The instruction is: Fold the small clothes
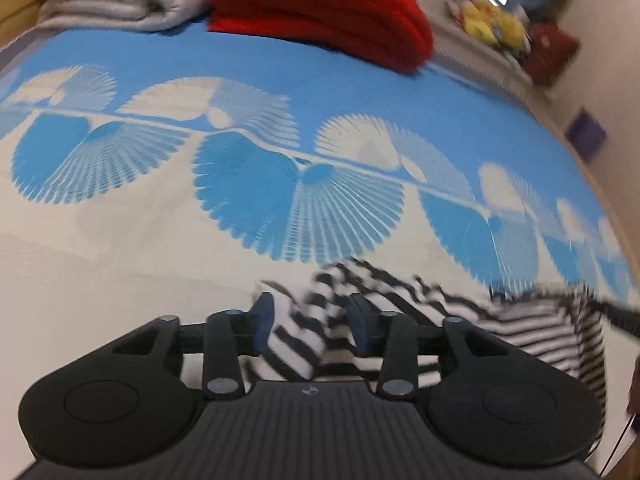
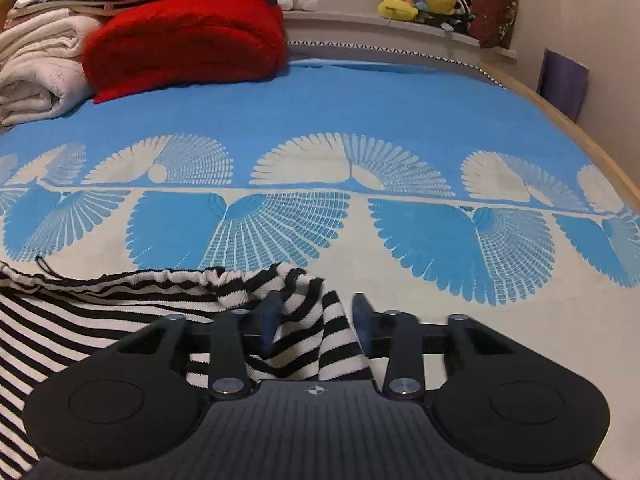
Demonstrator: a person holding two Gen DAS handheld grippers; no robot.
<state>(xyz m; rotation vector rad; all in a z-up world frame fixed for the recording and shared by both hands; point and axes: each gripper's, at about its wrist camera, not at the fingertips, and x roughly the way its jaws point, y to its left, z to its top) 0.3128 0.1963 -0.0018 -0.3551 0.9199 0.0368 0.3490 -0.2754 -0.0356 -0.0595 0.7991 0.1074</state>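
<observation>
A black-and-white striped garment [image 1: 400,292] lies on the bed's near edge. In the left wrist view my left gripper [image 1: 312,320] has its blue-padded fingers apart, with a bunched corner of the garment between them. The cloth stretches right, blurred. In the right wrist view my right gripper [image 2: 316,316] also stands with fingers apart around a raised fold of the striped garment [image 2: 304,320]. The rest of the garment spreads to the left, its gathered waistband [image 2: 160,278] and a drawstring showing.
The bed cover [image 2: 320,112] is blue and cream with fan patterns. A folded red blanket [image 2: 188,36] and white folded bedding [image 2: 36,64] sit at the far left. Plush toys [image 2: 420,0] line the windowsill. A wooden bed edge [image 2: 580,132] runs along the right.
</observation>
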